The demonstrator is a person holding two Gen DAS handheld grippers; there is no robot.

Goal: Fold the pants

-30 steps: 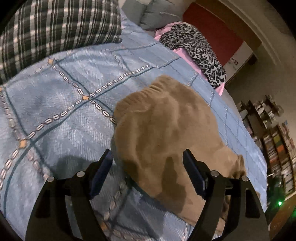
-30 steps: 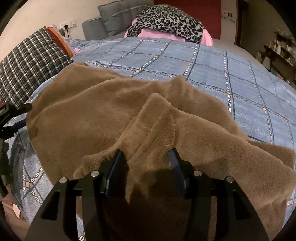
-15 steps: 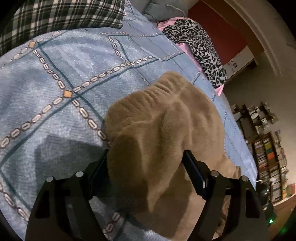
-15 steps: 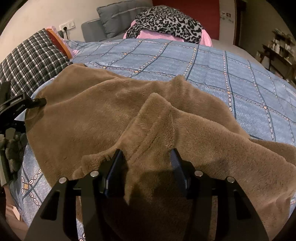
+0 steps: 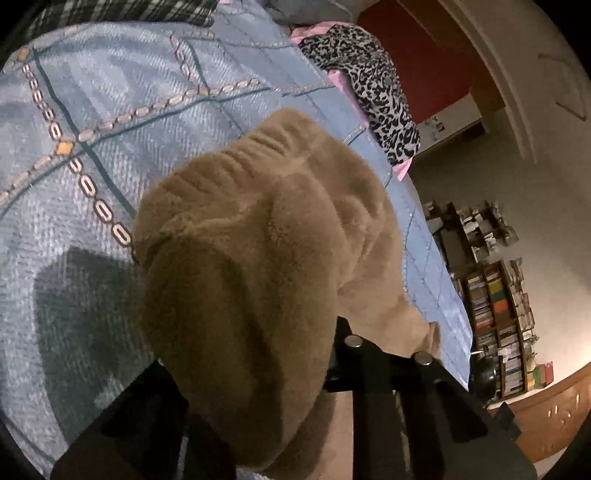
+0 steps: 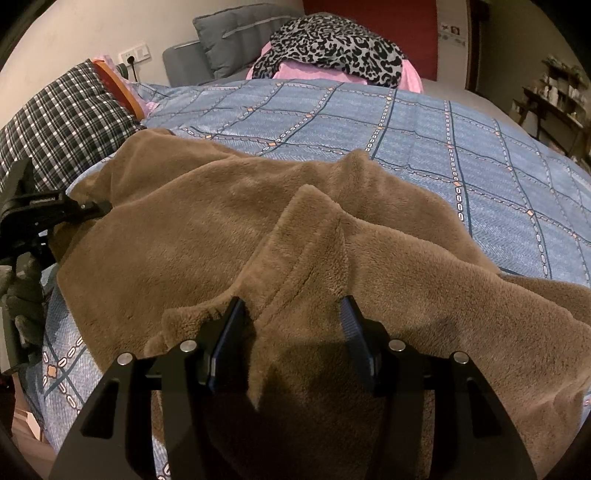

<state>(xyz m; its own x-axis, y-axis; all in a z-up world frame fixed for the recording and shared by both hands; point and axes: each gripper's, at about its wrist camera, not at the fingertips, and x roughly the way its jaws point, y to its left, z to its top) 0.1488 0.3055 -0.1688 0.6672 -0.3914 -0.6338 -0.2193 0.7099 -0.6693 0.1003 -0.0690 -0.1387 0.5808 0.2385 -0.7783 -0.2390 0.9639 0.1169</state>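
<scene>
Brown fleece pants (image 6: 192,229) lie spread over the blue patterned bedspread (image 6: 461,147). In the left wrist view their ribbed waistband end (image 5: 258,206) bulges up over my left gripper (image 5: 251,373). Its jaws are closing, the fabric is bunched between them and hides the fingertips. The right wrist view shows that left gripper (image 6: 96,208) at the pants' left edge. My right gripper (image 6: 293,317) stays still, pinching a raised ridge of the pants between its blue pads (image 6: 231,325).
A dark plaid pillow (image 6: 62,125) lies at the left of the bed. At the far end are a leopard-print cloth (image 6: 332,48) on pink fabric and a grey cushion (image 6: 236,33). Bookshelves (image 5: 498,325) stand beyond the bed's right edge.
My left gripper has pushed forward and down onto the waistband end and drawn its jaws in on it, so the fabric now bulges up. The right gripper has not moved.
</scene>
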